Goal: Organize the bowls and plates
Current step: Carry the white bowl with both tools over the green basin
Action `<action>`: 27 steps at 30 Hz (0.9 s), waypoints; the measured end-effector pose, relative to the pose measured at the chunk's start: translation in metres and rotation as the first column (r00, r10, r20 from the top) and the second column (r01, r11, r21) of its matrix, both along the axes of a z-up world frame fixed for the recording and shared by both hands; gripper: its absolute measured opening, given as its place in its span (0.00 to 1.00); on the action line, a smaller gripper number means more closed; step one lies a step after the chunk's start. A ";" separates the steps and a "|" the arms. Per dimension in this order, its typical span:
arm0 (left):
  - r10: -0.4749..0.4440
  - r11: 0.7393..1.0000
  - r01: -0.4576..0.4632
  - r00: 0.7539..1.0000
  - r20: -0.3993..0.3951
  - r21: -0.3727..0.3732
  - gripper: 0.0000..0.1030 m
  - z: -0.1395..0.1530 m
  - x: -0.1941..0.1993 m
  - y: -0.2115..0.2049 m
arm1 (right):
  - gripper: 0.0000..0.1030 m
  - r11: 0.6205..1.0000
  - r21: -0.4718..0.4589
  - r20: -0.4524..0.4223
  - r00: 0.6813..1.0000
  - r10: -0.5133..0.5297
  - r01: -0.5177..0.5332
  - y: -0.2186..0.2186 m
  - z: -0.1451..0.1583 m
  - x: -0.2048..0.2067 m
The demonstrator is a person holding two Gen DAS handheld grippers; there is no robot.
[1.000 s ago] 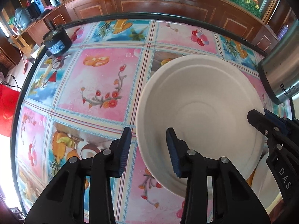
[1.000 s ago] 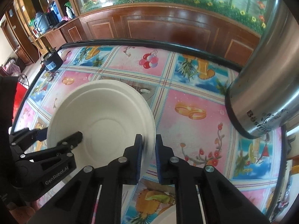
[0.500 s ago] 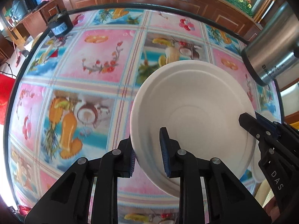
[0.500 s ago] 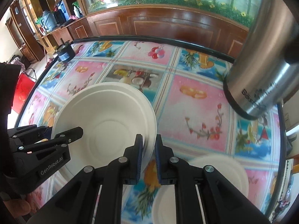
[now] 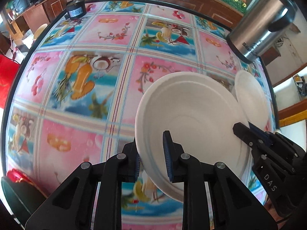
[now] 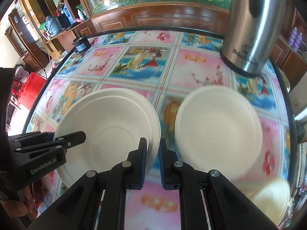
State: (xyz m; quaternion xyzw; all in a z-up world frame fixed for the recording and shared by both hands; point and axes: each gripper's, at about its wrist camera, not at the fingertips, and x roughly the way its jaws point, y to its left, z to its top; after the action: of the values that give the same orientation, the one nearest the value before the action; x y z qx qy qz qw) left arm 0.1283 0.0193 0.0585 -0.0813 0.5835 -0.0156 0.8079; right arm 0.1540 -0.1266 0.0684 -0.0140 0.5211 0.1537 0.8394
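A white paper bowl (image 5: 191, 113) is held in the air above the table by both grippers. My left gripper (image 5: 151, 153) is shut on its near-left rim. My right gripper (image 6: 153, 153) is shut on the opposite rim of the same bowl (image 6: 107, 126); it shows in the left wrist view (image 5: 247, 132) at the bowl's right. The held piece looks like a couple of nested bowls. A second white bowl (image 6: 216, 134) lies on the table to the right; it also shows in the left wrist view (image 5: 251, 94).
A steel kettle (image 6: 253, 30) stands at the table's far right. A small black motor (image 5: 75, 11) sits at the far left corner. A pale yellow dish (image 6: 272, 199) lies near the front right. The table (image 5: 92, 88) has a colourful fruit-print cloth and dark rim.
My left gripper closed on the bowl's rim. Both grippers lifted the bowl and carried it toward the near right, so the second bowl came into view.
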 end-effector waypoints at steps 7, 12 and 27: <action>-0.040 0.999 0.040 0.999 0.010 0.001 0.20 0.010 -0.055 -0.003 | 0.11 1.000 0.009 -0.016 1.000 -0.005 0.005 -0.002 0.006 -0.051; -0.068 0.998 0.068 0.998 0.003 -0.002 0.20 0.010 -0.090 -0.001 | 0.11 1.000 0.017 -0.024 1.000 0.000 0.001 -0.006 0.009 -0.088; -0.125 0.992 0.125 0.992 0.009 -0.023 0.20 0.022 -0.167 0.010 | 0.11 1.000 0.004 -0.024 1.000 0.014 -0.014 0.007 0.026 -0.160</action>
State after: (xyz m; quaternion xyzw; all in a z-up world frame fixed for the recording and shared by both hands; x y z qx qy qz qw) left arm -0.0387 0.0294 0.0800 -0.0539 0.5842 -0.0733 0.8065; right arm -0.0059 -0.1197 0.0942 -0.0141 0.5307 0.1605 0.8321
